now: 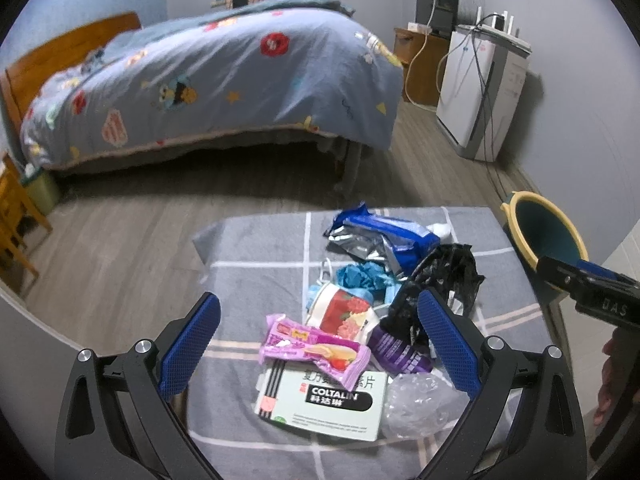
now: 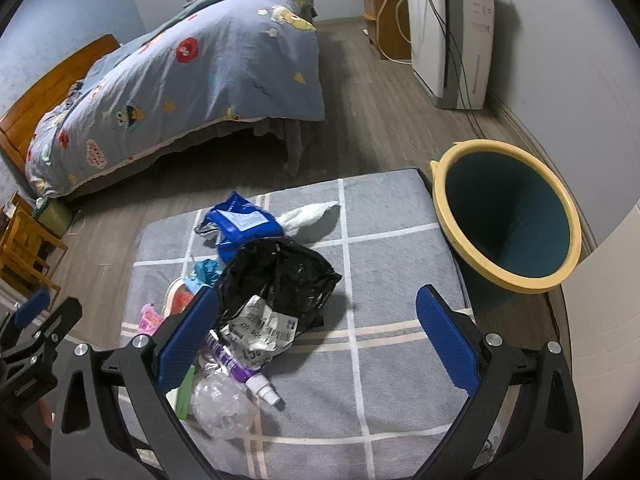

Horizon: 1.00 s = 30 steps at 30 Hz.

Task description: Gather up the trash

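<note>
A heap of trash lies on a grey checked cushion [image 1: 256,280] [image 2: 392,272]: a pink snack wrapper [image 1: 316,350], a white Coltalin box [image 1: 324,404], a flowered paper cup [image 1: 344,312], a blue foil bag [image 1: 380,236] [image 2: 240,222], a black plastic bag [image 1: 444,276] [image 2: 276,276], a purple tube [image 2: 236,364] and crumpled clear plastic [image 1: 420,404] [image 2: 224,404]. My left gripper [image 1: 318,326] stands open above the wrapper and cup. My right gripper [image 2: 318,322] is open beside the black bag, holding nothing. A teal bin with a yellow rim [image 2: 508,216] [image 1: 548,236] stands at the cushion's right.
A bed with a blue patterned quilt [image 1: 216,80] fills the back left over wood flooring. A white appliance with cables [image 1: 484,88] and a wooden cabinet [image 1: 420,64] stand by the right wall. Wooden furniture [image 1: 16,216] sits at the far left.
</note>
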Each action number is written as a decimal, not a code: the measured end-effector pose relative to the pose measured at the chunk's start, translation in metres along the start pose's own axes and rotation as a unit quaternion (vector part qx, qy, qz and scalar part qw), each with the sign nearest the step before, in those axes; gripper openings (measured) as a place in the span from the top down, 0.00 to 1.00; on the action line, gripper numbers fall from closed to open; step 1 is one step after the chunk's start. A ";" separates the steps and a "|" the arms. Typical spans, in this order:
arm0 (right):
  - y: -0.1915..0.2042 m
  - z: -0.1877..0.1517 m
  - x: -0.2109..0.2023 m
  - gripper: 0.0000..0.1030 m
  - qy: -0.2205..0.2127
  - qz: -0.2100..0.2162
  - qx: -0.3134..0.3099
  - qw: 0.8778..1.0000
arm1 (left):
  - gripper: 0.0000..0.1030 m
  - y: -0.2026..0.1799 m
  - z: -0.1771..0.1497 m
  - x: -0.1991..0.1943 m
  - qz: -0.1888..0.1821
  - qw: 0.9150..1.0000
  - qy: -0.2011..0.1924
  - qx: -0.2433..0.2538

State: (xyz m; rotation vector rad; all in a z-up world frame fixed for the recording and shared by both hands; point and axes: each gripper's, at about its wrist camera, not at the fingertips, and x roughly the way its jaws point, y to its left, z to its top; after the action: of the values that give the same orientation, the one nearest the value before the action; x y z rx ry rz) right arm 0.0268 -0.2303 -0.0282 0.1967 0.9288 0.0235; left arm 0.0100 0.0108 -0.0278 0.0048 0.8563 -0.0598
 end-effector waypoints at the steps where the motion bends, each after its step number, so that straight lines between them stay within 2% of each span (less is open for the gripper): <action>1: -0.002 0.002 0.004 0.05 0.004 -0.002 0.007 1.000 | 0.05 0.001 -0.001 0.005 -0.004 1.000 0.007 -0.001; 5: -0.011 0.004 0.028 0.05 0.026 -0.001 0.066 0.997 | 0.05 -0.001 -0.001 0.016 0.005 1.000 0.019 0.016; 8: -0.010 0.002 0.048 0.05 0.050 -0.001 0.087 0.995 | 0.05 0.001 -0.001 0.025 0.014 0.999 0.023 0.021; 12: 0.007 0.004 0.070 0.05 0.067 0.009 0.071 0.995 | 0.05 0.012 -0.002 0.040 0.008 0.999 0.047 0.012; 15: 0.024 0.007 0.082 0.05 0.074 0.025 0.058 0.995 | 0.05 0.023 -0.006 0.049 0.033 0.997 0.064 0.014; 19: 0.045 0.010 0.095 0.05 0.088 0.049 0.051 0.994 | 0.05 0.048 -0.008 0.053 0.041 0.996 0.081 -0.025; 22: 0.059 0.011 0.106 0.06 0.098 0.049 0.037 0.993 | 0.05 0.060 -0.010 0.057 0.036 0.994 0.095 -0.045; 23: 0.061 0.010 0.108 0.09 0.100 0.047 0.035 0.993 | 0.05 0.061 -0.011 0.059 0.035 0.994 0.097 -0.045; 25: 0.063 0.010 0.114 0.30 0.107 0.032 0.034 0.993 | 0.05 0.059 -0.012 0.062 0.028 0.994 0.102 -0.039; 26: 0.063 0.011 0.114 0.37 0.110 0.028 0.035 0.993 | 0.05 0.056 -0.013 0.063 0.025 0.994 0.104 -0.033; 27: 0.060 0.010 0.114 0.53 0.112 0.026 0.041 0.993 | 0.05 0.052 -0.014 0.064 0.019 0.994 0.105 -0.025; 29: 0.053 0.010 0.112 0.57 0.110 0.030 0.055 0.992 | 0.05 0.042 -0.016 0.065 0.001 0.994 0.105 -0.010; 30: 0.049 0.010 0.108 0.65 0.107 0.030 0.058 0.992 | 0.05 0.034 -0.017 0.065 -0.013 0.994 0.105 0.004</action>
State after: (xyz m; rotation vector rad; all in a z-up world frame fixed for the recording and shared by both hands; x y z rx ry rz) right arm 0.1031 -0.1728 -0.0994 0.3357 1.1390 0.0471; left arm 0.0412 0.0415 -0.0890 0.0080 1.0671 -0.0895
